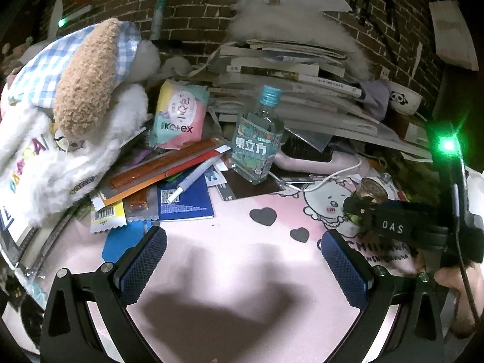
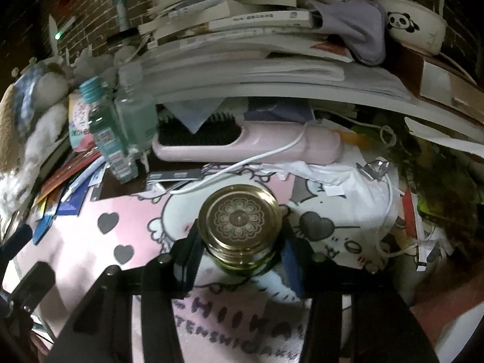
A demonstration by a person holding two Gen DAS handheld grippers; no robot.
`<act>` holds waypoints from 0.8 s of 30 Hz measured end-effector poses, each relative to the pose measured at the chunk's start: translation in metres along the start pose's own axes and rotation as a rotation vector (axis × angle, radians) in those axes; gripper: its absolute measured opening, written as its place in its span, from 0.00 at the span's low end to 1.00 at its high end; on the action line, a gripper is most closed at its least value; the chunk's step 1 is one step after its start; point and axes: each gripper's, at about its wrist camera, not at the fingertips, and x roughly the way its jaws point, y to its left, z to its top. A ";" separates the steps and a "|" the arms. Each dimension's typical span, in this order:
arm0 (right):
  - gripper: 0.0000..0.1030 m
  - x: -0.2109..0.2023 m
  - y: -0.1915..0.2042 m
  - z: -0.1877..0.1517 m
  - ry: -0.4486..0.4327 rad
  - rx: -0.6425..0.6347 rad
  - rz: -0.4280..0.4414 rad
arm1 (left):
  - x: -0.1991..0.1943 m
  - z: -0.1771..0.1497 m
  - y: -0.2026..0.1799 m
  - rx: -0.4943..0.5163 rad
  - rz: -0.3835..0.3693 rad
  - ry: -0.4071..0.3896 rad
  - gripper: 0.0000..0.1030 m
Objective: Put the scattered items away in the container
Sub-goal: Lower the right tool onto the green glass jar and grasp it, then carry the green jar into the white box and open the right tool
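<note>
A small glass jar with a gold patterned lid [image 2: 239,220] sits between the fingers of my right gripper [image 2: 239,260], which is shut on it over the pink cartoon mat [image 2: 90,242]. In the left wrist view the same jar [image 1: 373,189] shows at the right, held by the right gripper [image 1: 360,211]. My left gripper [image 1: 242,260] hangs open above bare mat, its blue pads [image 1: 145,260] wide apart with nothing between them. A teal-capped clear bottle [image 1: 258,139] stands upright beyond it. I cannot tell whether the jar rests on the mat.
A plush toy [image 1: 75,99] lies at the left beside a Kotex packet [image 1: 178,115], a pen [image 1: 196,178], a blue booklet [image 1: 184,199] and snack wrappers. A pink hairbrush [image 2: 242,142] and white cable [image 2: 257,157] lie under a stack of books [image 2: 242,45]. A panda bowl [image 2: 414,30] sits at the back right.
</note>
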 end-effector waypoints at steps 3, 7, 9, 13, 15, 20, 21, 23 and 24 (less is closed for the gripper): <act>0.43 -0.005 0.010 -0.004 -0.014 -0.036 -0.013 | -0.002 -0.001 0.000 -0.001 0.004 0.004 0.99; 0.43 -0.020 0.027 -0.008 -0.057 -0.093 -0.036 | -0.004 -0.002 0.000 -0.001 0.006 0.007 0.99; 0.43 -0.029 0.034 -0.010 -0.079 -0.118 -0.046 | -0.004 -0.002 0.000 0.000 0.006 0.009 0.99; 0.43 -0.045 0.041 -0.013 -0.116 -0.143 -0.055 | -0.008 -0.005 0.000 0.000 0.014 0.017 0.99; 0.43 -0.054 0.043 -0.013 -0.134 -0.153 -0.059 | -0.011 -0.006 -0.001 0.000 0.017 0.018 0.99; 0.43 -0.084 0.040 -0.018 -0.195 -0.168 -0.082 | -0.020 -0.008 -0.007 0.006 0.013 0.014 0.99; 0.43 -0.090 0.039 -0.019 -0.208 -0.166 -0.084 | -0.023 -0.008 -0.010 0.009 0.010 0.011 0.99; 0.43 -0.106 0.035 -0.020 -0.237 -0.166 -0.094 | -0.026 -0.008 -0.014 0.016 0.006 0.009 0.99; 0.43 -0.114 0.033 -0.020 -0.249 -0.165 -0.094 | -0.029 -0.008 -0.017 0.021 0.000 0.006 0.99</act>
